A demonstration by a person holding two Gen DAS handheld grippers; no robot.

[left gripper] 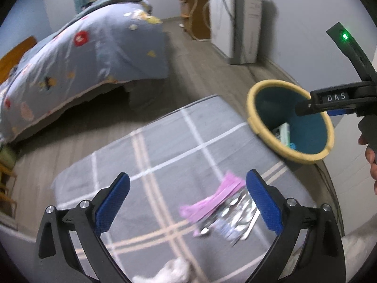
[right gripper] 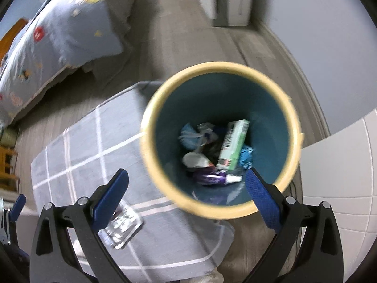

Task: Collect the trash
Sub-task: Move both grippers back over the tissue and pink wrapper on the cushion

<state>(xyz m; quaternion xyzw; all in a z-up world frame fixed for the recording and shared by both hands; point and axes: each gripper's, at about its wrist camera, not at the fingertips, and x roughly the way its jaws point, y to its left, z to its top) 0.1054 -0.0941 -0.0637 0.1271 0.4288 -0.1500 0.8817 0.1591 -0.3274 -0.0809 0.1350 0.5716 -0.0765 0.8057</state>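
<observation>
A teal bin with a yellow rim (left gripper: 256, 127) (right gripper: 150, 165) stands at the right edge of a grey checked rug (left gripper: 165, 146) (right gripper: 94, 146). It holds several pieces of trash, among them a green box (right gripper: 233, 143). A silver foil wrapper (left gripper: 231, 219) (right gripper: 122, 224) and a pink wrapper (left gripper: 212, 200) lie on the rug. My left gripper (left gripper: 188, 200) is open above the rug, its right finger beside both wrappers. My right gripper (right gripper: 186, 188) is open and empty above the bin's near rim; it also shows in the left wrist view (left gripper: 329, 103).
A bed with a blue patterned quilt (left gripper: 82, 54) (right gripper: 59, 35) stands at the back left. A white appliance (left gripper: 235, 23) and a wooden cabinet (left gripper: 195, 16) stand by the far wall. White crumpled material (left gripper: 169, 271) lies at the rug's near edge. A white tiled surface (right gripper: 341, 165) is at the right.
</observation>
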